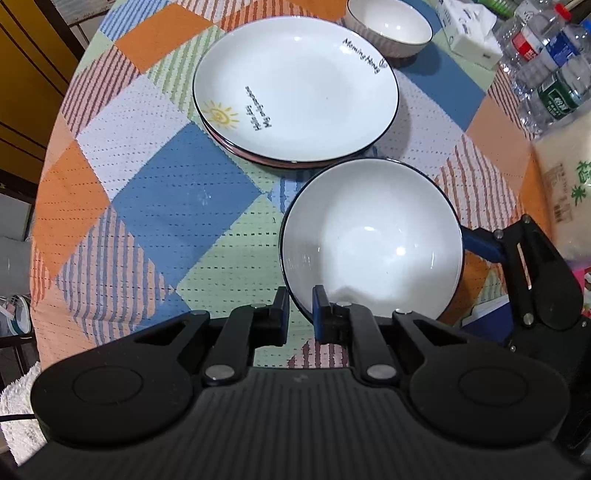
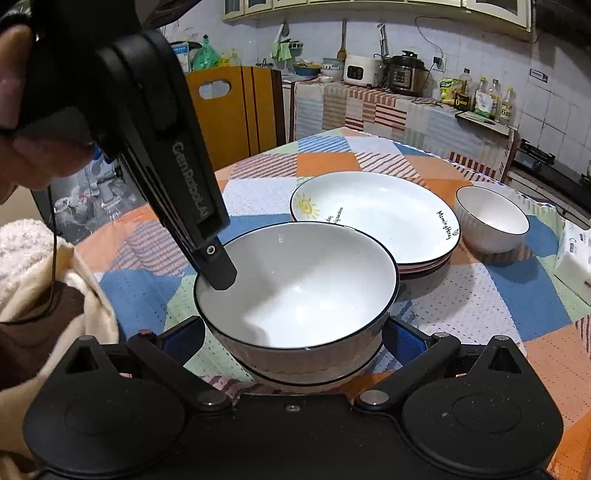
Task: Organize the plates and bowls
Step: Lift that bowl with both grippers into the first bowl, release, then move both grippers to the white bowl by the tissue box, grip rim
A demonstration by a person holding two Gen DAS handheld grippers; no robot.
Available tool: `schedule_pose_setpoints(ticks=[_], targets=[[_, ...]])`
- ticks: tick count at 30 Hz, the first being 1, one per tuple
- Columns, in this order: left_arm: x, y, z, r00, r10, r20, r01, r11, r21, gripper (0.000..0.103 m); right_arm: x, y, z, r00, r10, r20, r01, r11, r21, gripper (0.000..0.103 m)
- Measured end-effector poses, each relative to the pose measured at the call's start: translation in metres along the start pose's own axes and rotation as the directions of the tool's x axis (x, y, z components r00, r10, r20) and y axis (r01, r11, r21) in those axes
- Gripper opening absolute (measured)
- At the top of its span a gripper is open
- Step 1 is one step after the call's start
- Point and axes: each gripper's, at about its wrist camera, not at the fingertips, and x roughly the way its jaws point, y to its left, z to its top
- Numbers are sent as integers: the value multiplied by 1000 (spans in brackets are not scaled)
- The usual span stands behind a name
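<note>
A white bowl [image 1: 373, 236] [image 2: 295, 284] with a dark rim and ribbed outside is near the table's front edge. My left gripper [image 1: 301, 314] is shut on its near rim, one finger inside and one outside; it reaches down into the bowl from the upper left [image 2: 218, 273] in the right wrist view. My right gripper [image 2: 293, 339] straddles the bowl, both blue pads lying against its sides; one finger [image 1: 480, 245] shows in the left wrist view. Behind stands a stack of plates [image 1: 295, 92] [image 2: 376, 214], the top one with a sun drawing. A smaller bowl [image 1: 391, 26] [image 2: 491, 221] sits beyond.
A round table [image 1: 184, 192] wears a patchwork cloth. Water bottles [image 1: 550, 66], a tissue box [image 1: 465, 33] [image 2: 574, 254] and a rice bag [image 1: 565, 192] line its right side. A yellow chair [image 2: 229, 110] and a kitchen counter [image 2: 406, 103] stand behind. A person's hand [image 2: 14, 92] holds the left gripper.
</note>
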Motion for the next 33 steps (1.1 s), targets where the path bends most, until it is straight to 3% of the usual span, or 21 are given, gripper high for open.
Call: schedule_pose_setpoints(ticks=[8, 18, 26, 33], targets=[[11, -4, 2, 1000, 25, -11, -24, 1000, 6, 12, 6, 5, -3, 999, -37, -22, 36, 999, -34, 103], [-2, 5, 5, 999, -46, 15, 46, 999, 18, 15, -15, 1, -2, 999, -42, 9, 42, 994, -96, 103], [-31, 9, 27, 991, -98, 96, 95, 995, 31, 17, -52, -43, 20, 993, -34, 113, 38, 999, -31, 103], [-40, 4, 61, 976, -107, 187, 95, 993, 73, 17, -56, -94, 52, 985, -72, 155, 63, 996, 66, 103]])
